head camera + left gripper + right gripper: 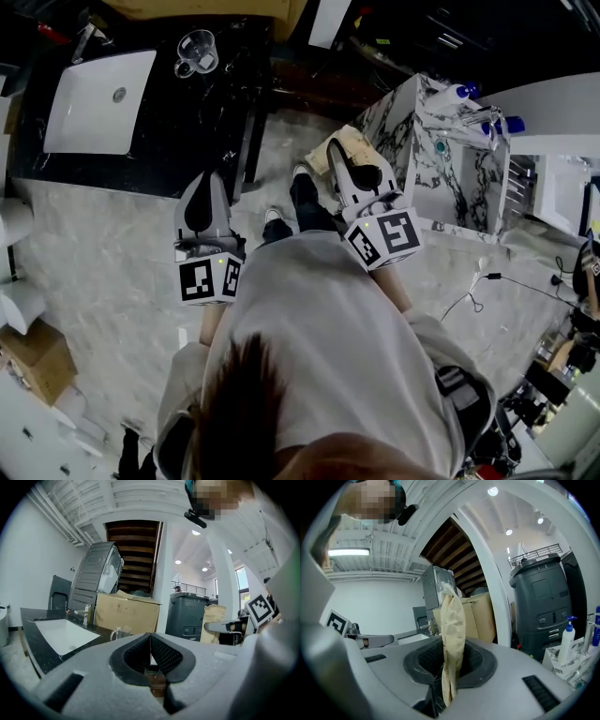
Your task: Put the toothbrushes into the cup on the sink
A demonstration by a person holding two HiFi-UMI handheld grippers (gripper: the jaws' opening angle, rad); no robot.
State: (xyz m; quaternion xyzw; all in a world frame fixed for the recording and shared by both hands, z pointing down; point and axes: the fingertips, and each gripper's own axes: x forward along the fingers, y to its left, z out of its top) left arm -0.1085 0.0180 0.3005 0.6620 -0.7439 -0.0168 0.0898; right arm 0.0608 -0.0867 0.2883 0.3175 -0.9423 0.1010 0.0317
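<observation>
A clear glass cup (197,52) stands on the black counter (187,131) just right of the white sink (98,101); the left gripper view shows the cup (119,633) and sink (63,634) ahead. My left gripper (207,180) is shut with nothing between its pads (150,638). It hangs over the floor, short of the counter's near edge. My right gripper (339,155) is shut on a beige cloth pouch (353,142) that stands up between its jaws (451,634). I see no toothbrush clearly.
A marble-patterned box (441,164) with pump bottles (567,639) stands at the right. A dark bin (539,606) and cardboard boxes (126,613) lie beyond. The person's feet (300,202) stand on the pale floor between the grippers. Cables (473,291) trail at the right.
</observation>
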